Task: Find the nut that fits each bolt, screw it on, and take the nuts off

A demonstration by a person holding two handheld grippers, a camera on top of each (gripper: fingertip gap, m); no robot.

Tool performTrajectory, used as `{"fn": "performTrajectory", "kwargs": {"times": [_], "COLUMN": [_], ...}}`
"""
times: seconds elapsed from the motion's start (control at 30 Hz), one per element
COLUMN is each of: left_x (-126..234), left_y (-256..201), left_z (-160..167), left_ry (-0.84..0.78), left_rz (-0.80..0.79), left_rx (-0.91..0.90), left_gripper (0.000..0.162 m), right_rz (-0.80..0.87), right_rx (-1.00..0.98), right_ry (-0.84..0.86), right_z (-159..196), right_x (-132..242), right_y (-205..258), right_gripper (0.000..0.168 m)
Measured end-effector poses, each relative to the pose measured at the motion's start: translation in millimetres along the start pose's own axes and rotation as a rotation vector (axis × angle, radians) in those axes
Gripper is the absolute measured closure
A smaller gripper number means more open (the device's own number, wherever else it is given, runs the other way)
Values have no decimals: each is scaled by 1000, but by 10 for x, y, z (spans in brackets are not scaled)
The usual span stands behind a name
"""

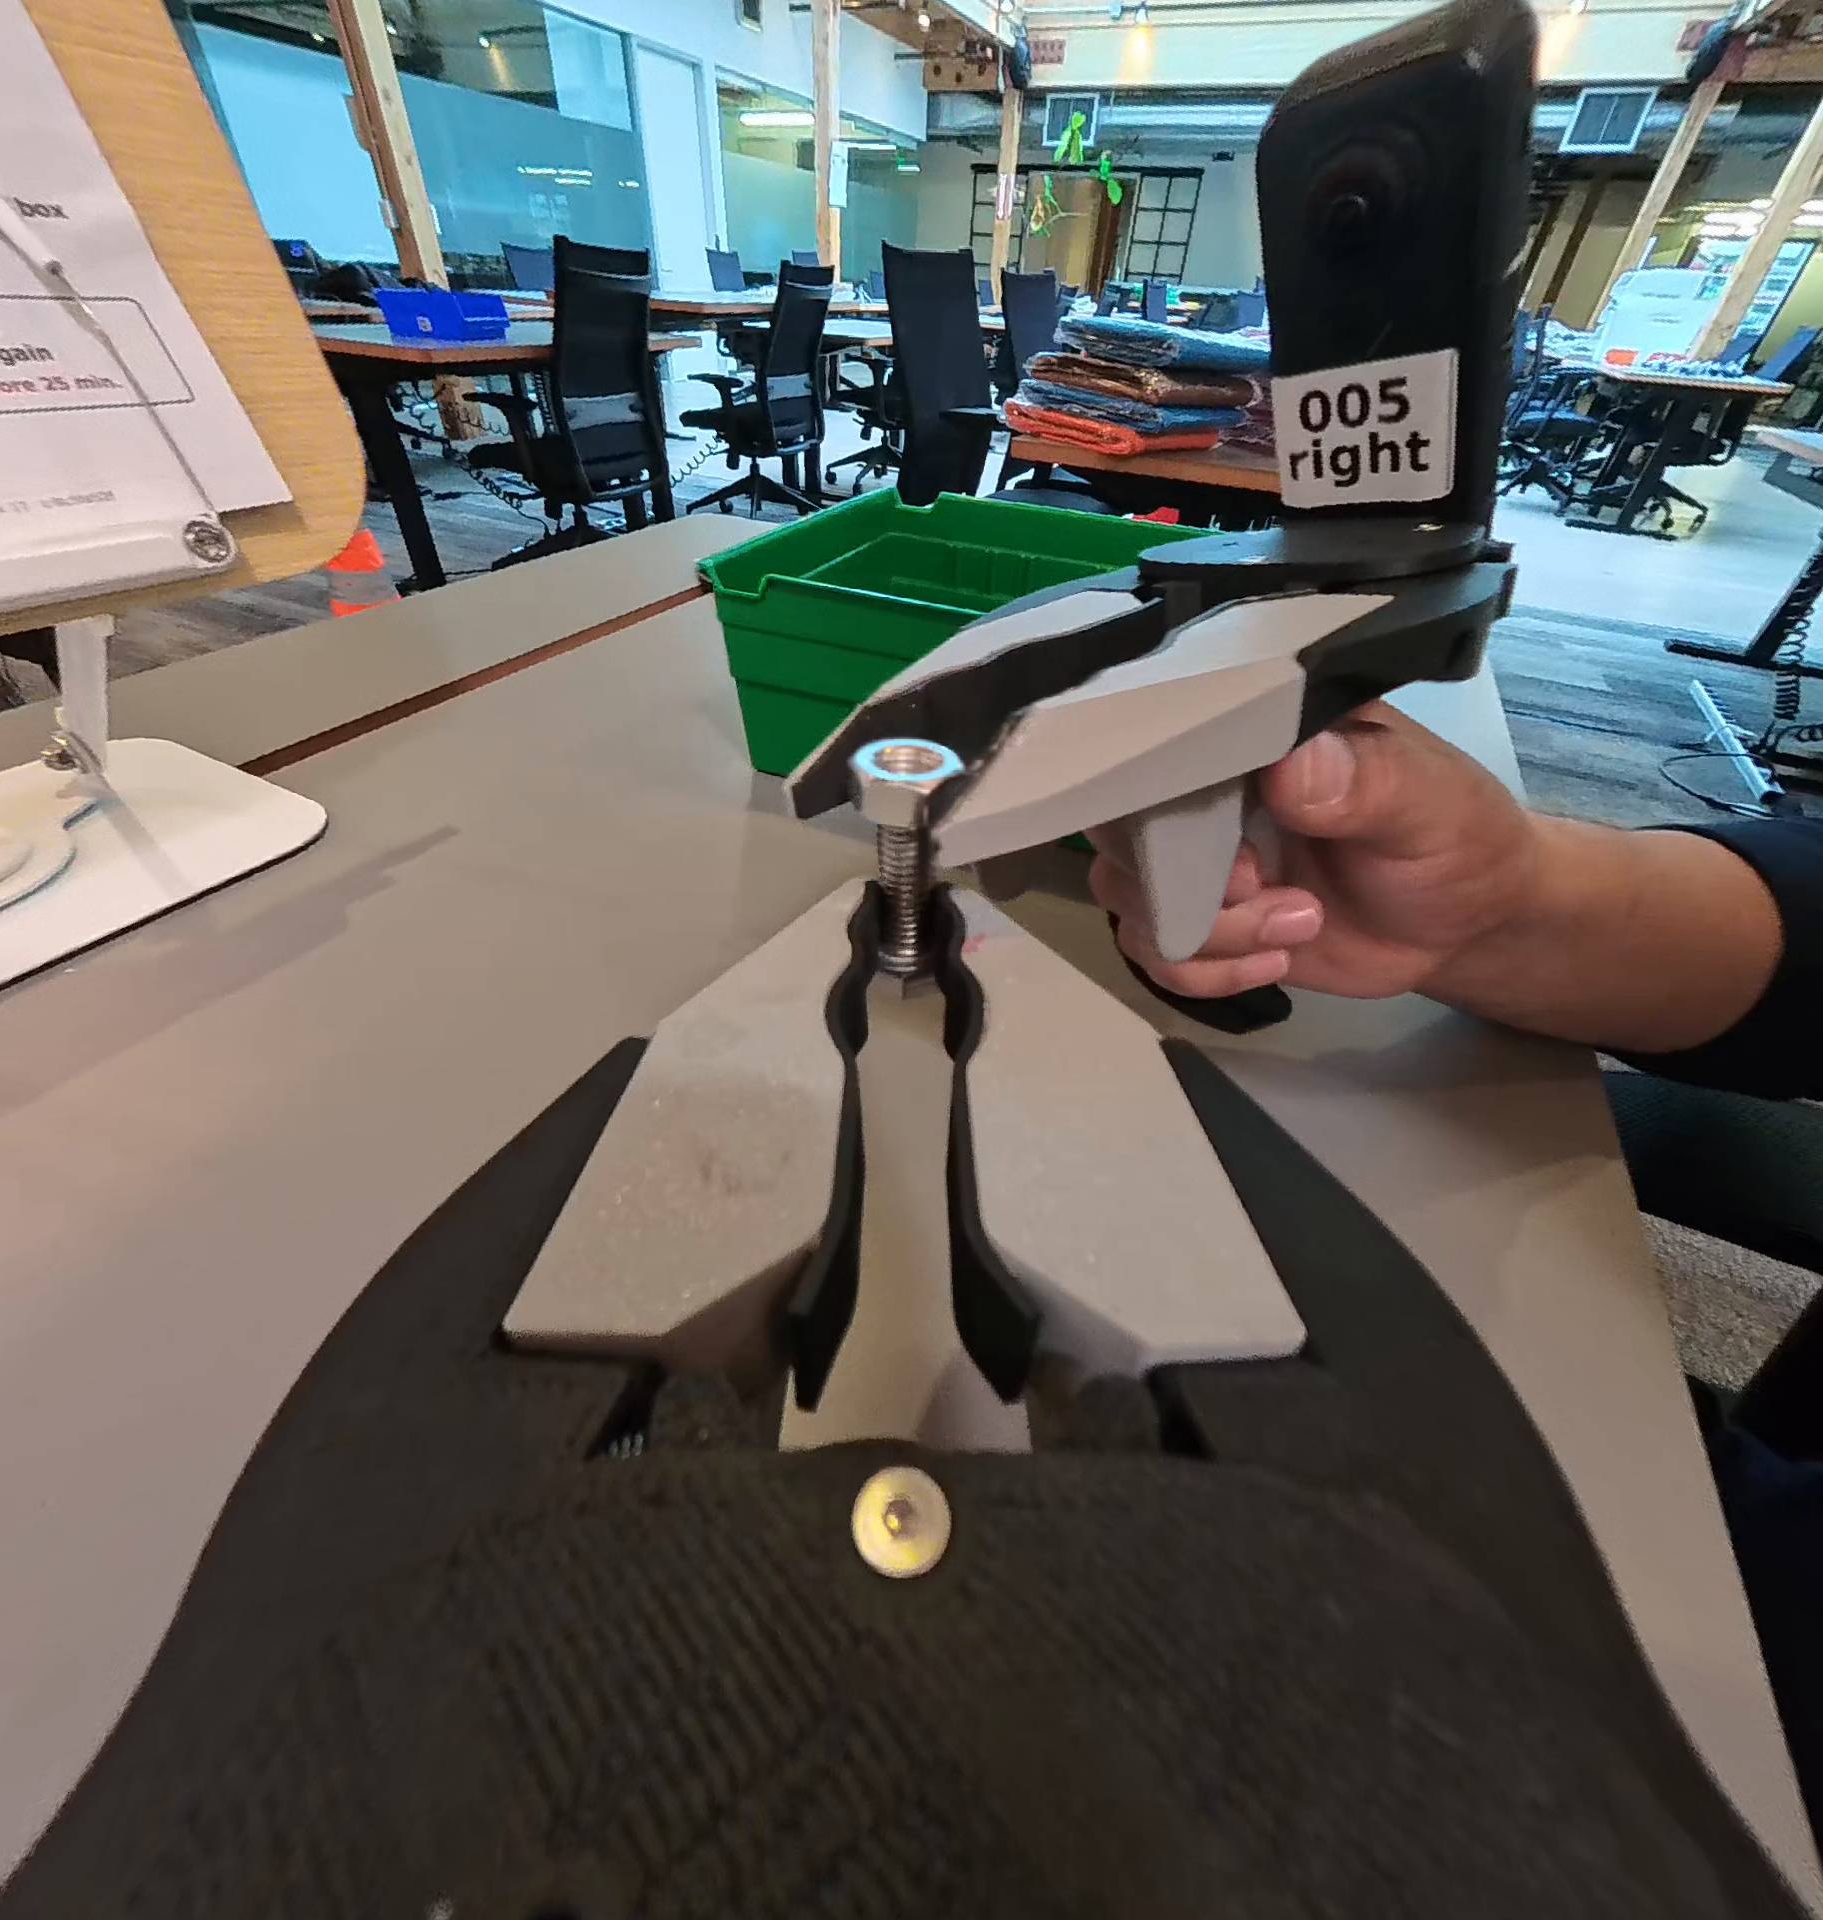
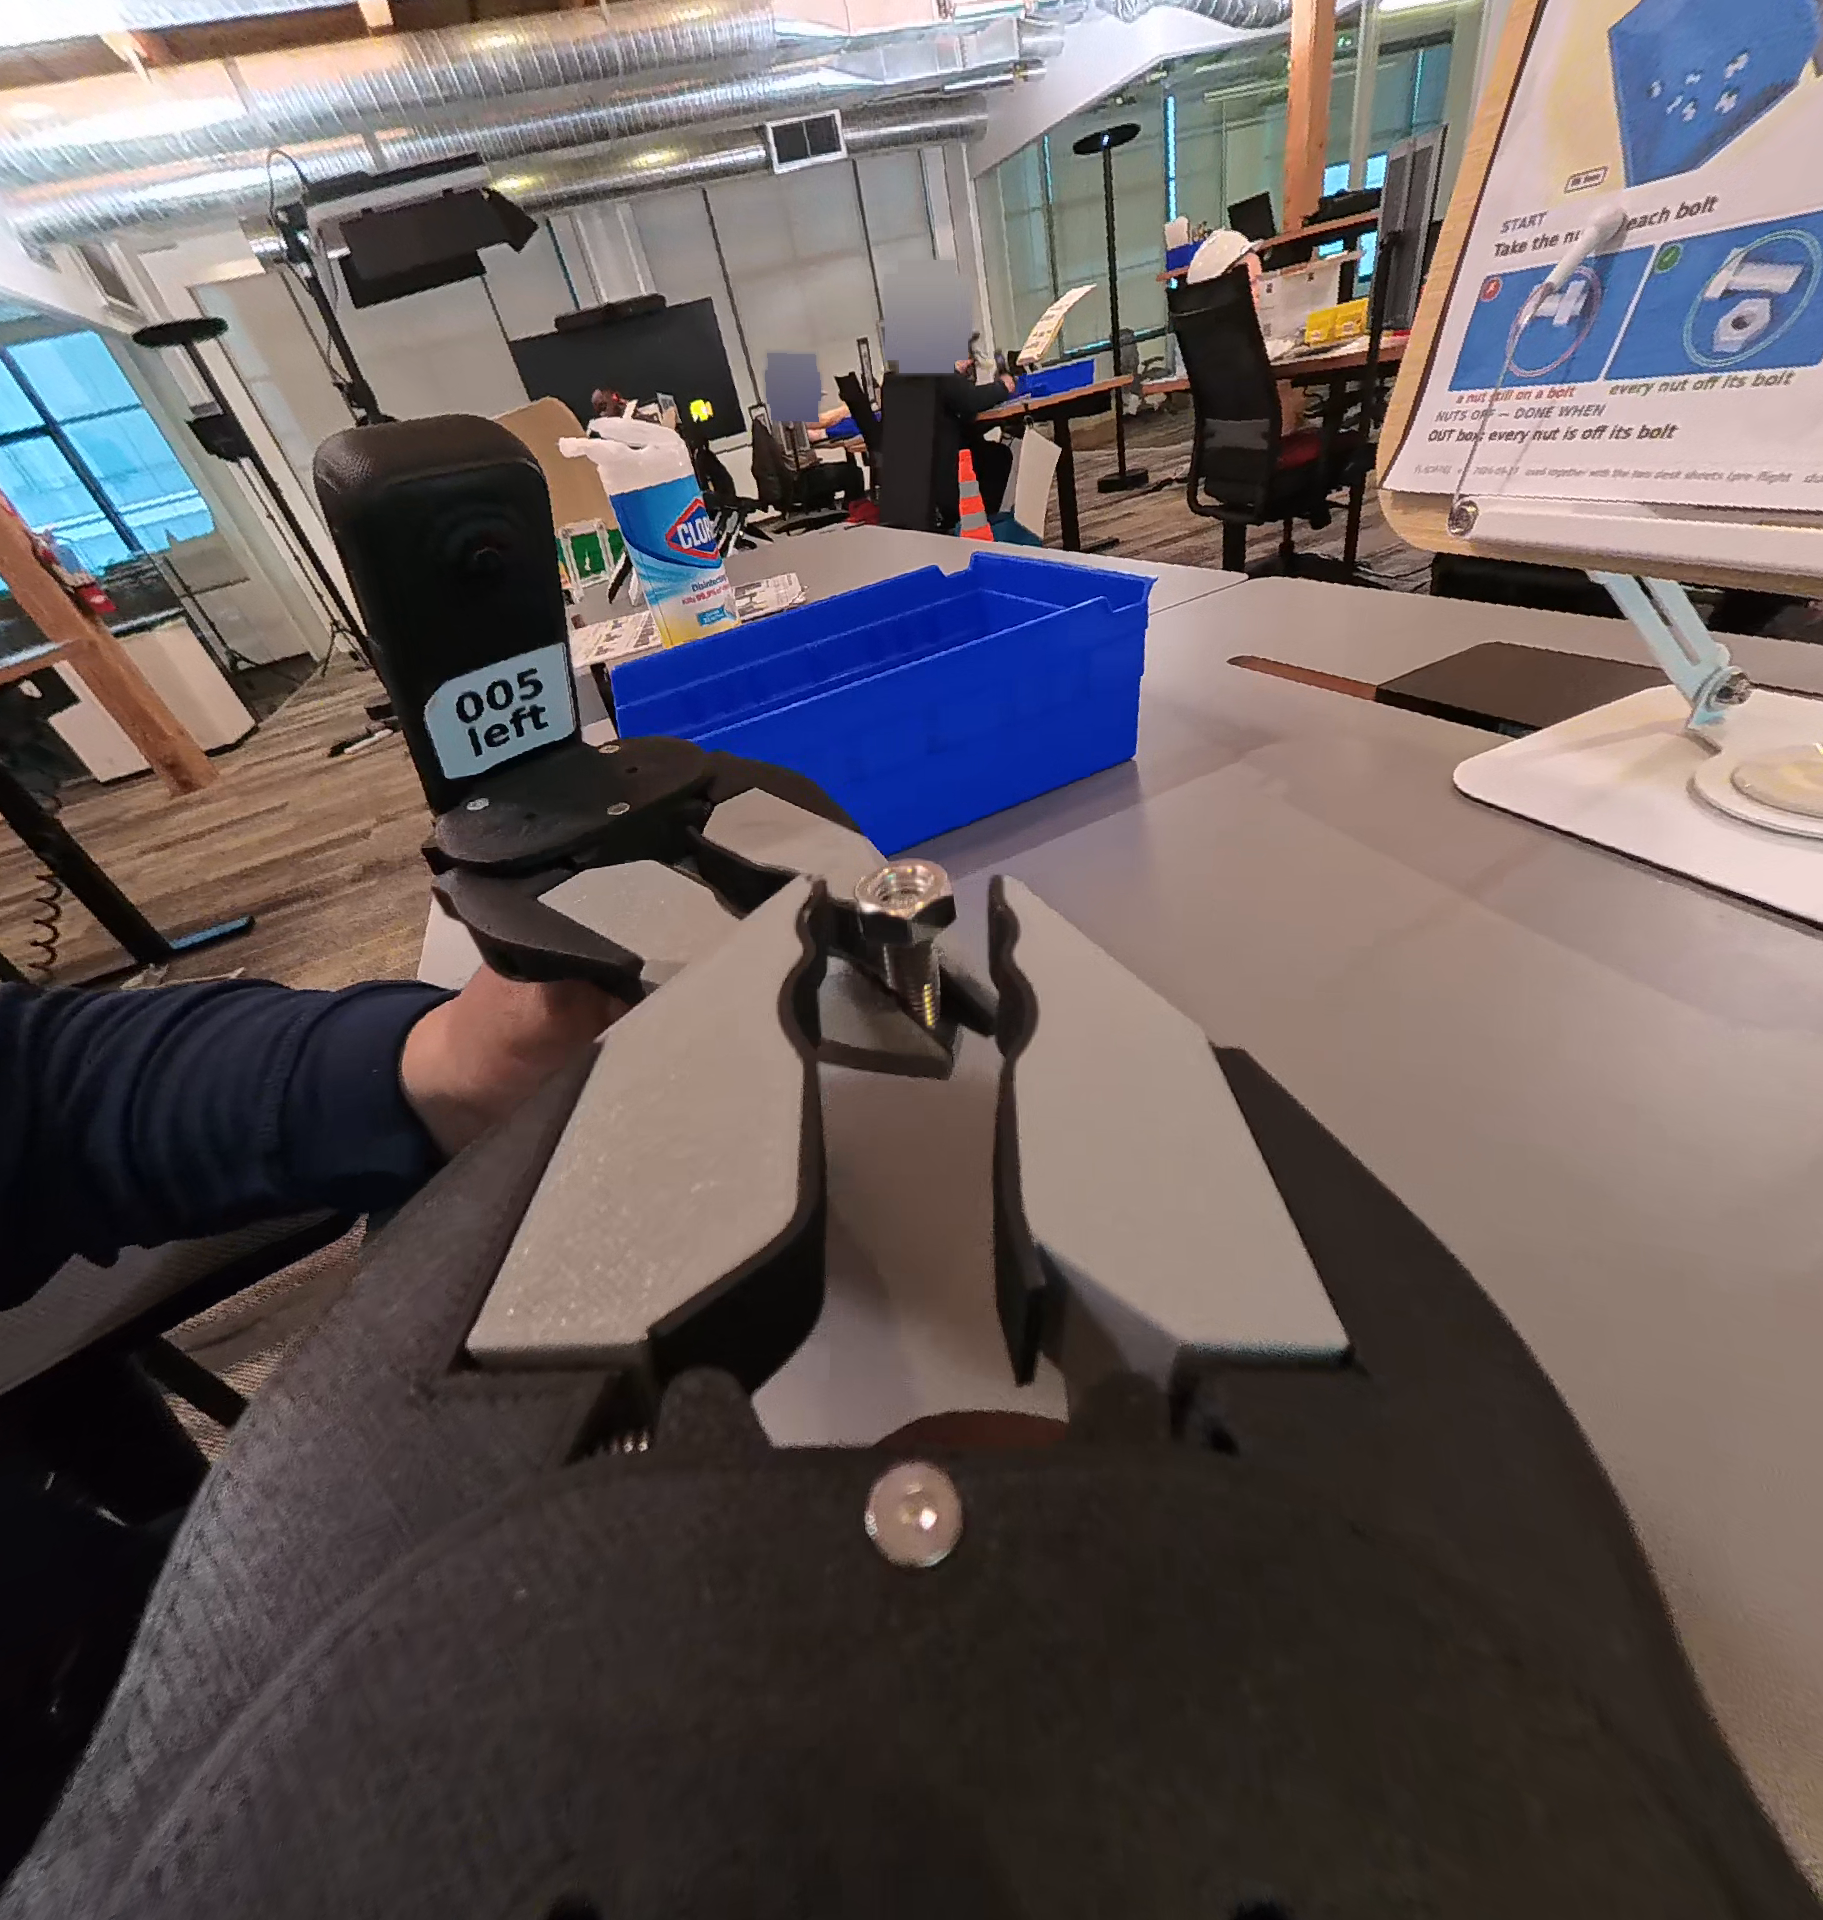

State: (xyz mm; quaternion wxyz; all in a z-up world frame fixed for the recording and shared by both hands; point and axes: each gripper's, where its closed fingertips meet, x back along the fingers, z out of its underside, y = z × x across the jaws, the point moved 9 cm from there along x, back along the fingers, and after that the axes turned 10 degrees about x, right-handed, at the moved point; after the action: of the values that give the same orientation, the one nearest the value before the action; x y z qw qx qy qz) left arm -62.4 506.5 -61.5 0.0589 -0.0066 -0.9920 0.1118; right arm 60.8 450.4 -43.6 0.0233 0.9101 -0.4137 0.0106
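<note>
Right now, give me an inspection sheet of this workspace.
Surface: grey table, bare around the work.
Job's things: bolt upright, head down; nut at its top end.
Clutter: green bin, blue bin, wipes canister, document stand.
Grippers: left gripper shut on bolt near its head; right gripper flanks the nut, grip cannot be told.
Cables: coiled cords under distant desks.
Surroundings: open office, chairs, desks, people far off.

Each tool [image 1: 902, 935] has grey fingers on a ribbed black body – one silver screw [image 1: 901, 1521]; dark navy sleeve [image 2: 159, 1112].
</note>
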Motion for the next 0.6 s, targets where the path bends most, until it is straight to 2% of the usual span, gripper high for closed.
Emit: {"fn": "performTrajectory", "kwargs": {"times": [0.1, 0.4, 0.6], "left_x": [21, 19, -39], "left_y": [39, 72, -44], "left_z": [-9, 3, 24], "left_ry": [-8, 12, 32], "left_rz": [-29, -83, -25], "left_rx": [9, -3, -41], "left_gripper": [155, 155, 155], "right_rz": [17, 45, 35], "right_rx": [7, 63, 68], "right_ry": [3, 22, 27], "right_z": [3, 6, 21], "right_x": [5, -21, -47], "right_y": [-3, 46, 61], "right_gripper": [136, 138, 150]}}
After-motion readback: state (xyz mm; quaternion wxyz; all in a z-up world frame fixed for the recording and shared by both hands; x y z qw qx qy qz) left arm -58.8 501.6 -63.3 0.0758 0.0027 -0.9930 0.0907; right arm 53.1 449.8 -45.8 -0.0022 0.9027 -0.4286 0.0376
